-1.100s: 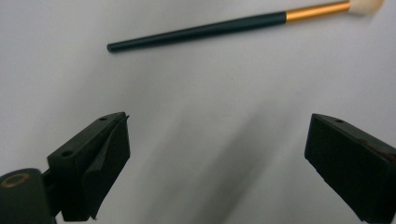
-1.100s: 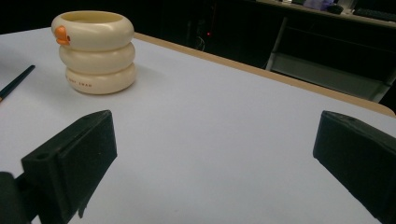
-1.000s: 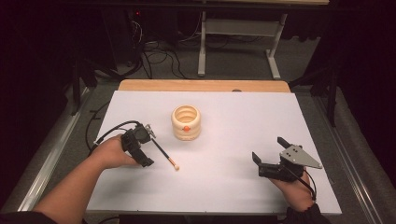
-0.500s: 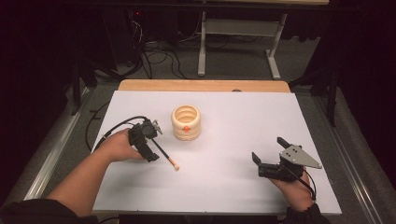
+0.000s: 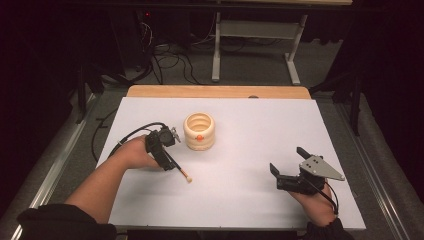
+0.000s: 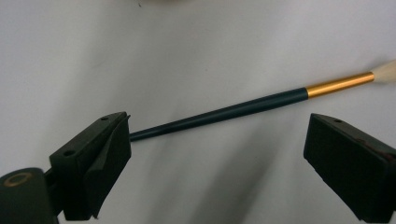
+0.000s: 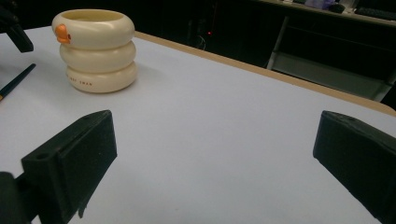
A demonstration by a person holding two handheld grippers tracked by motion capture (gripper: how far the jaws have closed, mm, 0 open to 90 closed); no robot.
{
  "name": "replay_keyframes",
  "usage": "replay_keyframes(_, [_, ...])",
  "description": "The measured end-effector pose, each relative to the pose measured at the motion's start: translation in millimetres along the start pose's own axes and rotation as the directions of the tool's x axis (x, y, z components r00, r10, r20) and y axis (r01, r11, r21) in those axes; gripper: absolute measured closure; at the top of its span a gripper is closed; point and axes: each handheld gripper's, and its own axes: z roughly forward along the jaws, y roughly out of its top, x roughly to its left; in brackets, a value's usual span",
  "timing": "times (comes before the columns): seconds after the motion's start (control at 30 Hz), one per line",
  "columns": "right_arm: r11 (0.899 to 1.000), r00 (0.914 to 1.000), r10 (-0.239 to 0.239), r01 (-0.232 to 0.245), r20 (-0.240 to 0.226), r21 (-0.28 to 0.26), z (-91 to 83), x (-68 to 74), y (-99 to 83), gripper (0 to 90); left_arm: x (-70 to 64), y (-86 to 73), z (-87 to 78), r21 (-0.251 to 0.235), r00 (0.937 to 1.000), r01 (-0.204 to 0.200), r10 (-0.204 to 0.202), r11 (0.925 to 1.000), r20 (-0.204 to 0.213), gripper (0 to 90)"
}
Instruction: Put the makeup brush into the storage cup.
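L tongs (image 6: 215, 154) wide open, low over the brush (image 6: 219, 113), which lies flat on the tabletop (image 5: 250, 130). Handle runs across the gap btwn jaws, bristle end twd the right jaw. R tongs (image 5: 287, 172) also open, empty, well apart. Cup (image 5: 199, 131) just beyond the L hand.

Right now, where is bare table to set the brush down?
Bare white table lies between the cream holder and the right gripper, and along the far edge. It is tight around the left gripper, brush and holder.
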Motion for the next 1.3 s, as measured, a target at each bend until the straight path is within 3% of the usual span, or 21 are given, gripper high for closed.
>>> replay_keyframes(0.73, [1.000, 1.0000, 0.008, -0.008, -0.003, 0.001, 0.3, 0.0, -0.5, 0.8, -4.8, 7.1, 16.6, 0.037, 0.9985, -0.054, 0.054, 0.9979, 0.011, 10.8])
replay_keyframes(1.3, [1.000, 0.9999, 0.008, -0.008, -0.008, 0.001, 0.9, -0.6, -1.2, 0.9, -0.8, 5.4, 20.2, 0.046, 0.9981, -0.035, 0.032, 0.9984, 0.052, 15.1])
